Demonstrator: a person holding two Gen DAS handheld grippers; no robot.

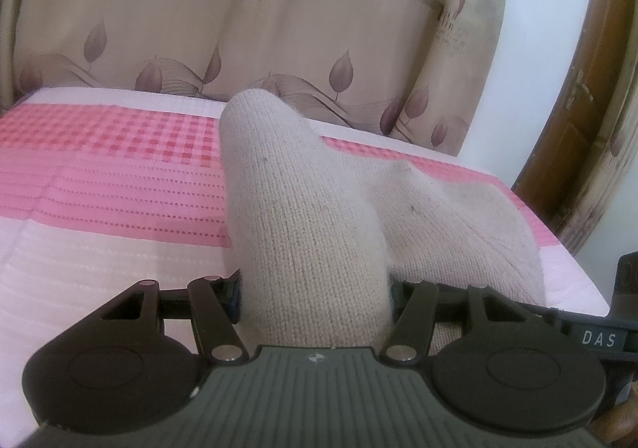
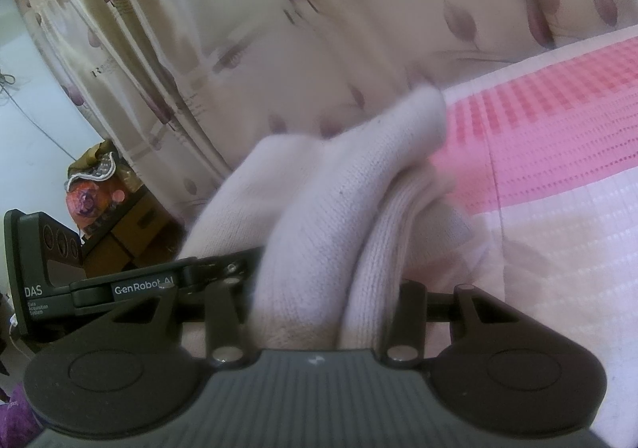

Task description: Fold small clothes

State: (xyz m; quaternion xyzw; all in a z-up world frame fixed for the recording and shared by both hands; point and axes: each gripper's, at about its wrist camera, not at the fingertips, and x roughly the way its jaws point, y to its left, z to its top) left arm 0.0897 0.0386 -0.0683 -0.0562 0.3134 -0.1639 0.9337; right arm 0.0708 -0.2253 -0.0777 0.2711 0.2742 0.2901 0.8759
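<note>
Sock (image 1: 303,209), cream knit, bunched between both my grippers above the bed (image 1: 99,177).

I see my left gripper (image 1: 315,300) clamped on one thick fold and my right gripper (image 2: 323,296) clamped on two folds side by side; the sock's free end juts toward the leaf-print curtain (image 1: 167,17). No containers on the pink-checked bed.

I am in a home bedroom: a bed (image 1: 99,177) with a pink checked cover, a leaf-printed curtain (image 1: 179,17) behind it, a wooden door (image 1: 578,121) at one side, and household clutter (image 2: 99,185) in a corner.
</note>
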